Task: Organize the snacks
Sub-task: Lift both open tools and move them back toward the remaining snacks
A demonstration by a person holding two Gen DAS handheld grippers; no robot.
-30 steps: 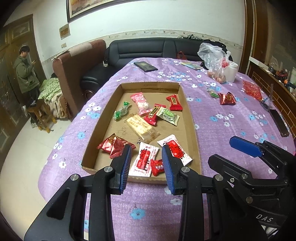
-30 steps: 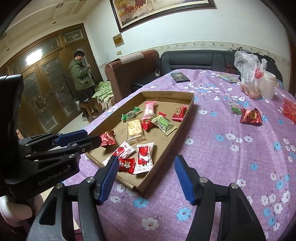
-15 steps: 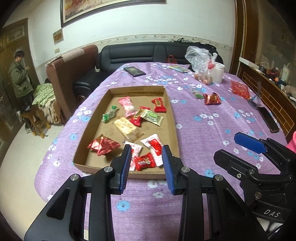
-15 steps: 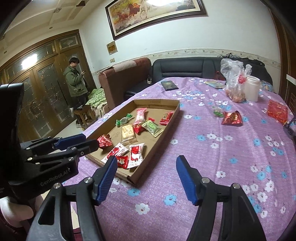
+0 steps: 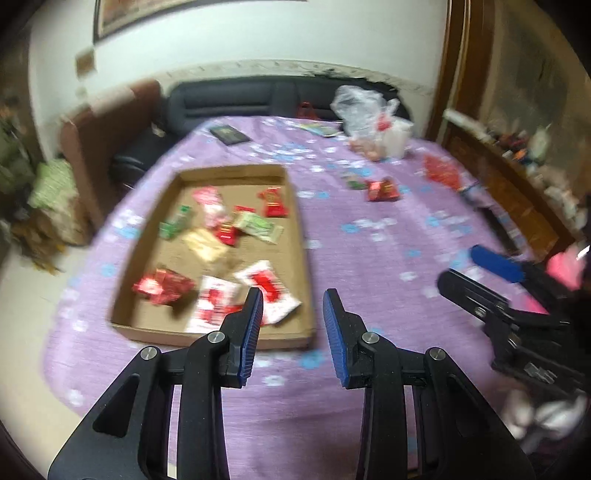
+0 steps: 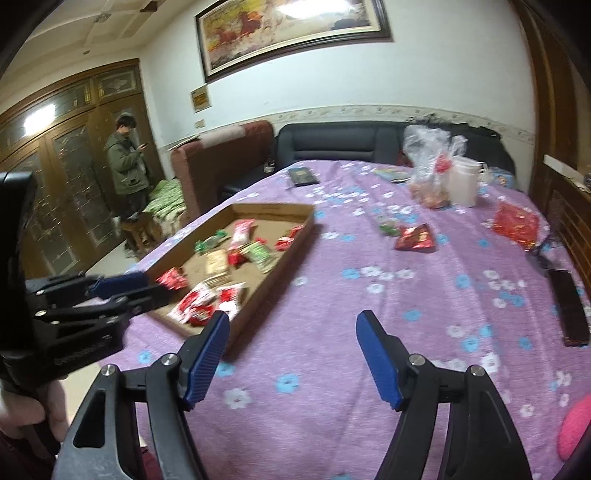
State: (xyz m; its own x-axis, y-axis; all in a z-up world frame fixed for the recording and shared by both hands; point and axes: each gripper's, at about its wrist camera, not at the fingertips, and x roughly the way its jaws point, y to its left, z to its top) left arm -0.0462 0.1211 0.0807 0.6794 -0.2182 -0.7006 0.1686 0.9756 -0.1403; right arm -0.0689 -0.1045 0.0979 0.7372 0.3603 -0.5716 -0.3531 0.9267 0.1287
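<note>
Two hand-held grippers, left and right, both agape, empty; cardboard tray lengthwise away from them.

Dim indoor room light, left wrist view heavily motion-blurred across the snack tray and worktop, right wrist view sharper, glare on the framed painting and a cabinet door, fisheye bending, dark vignetted corners.
</note>
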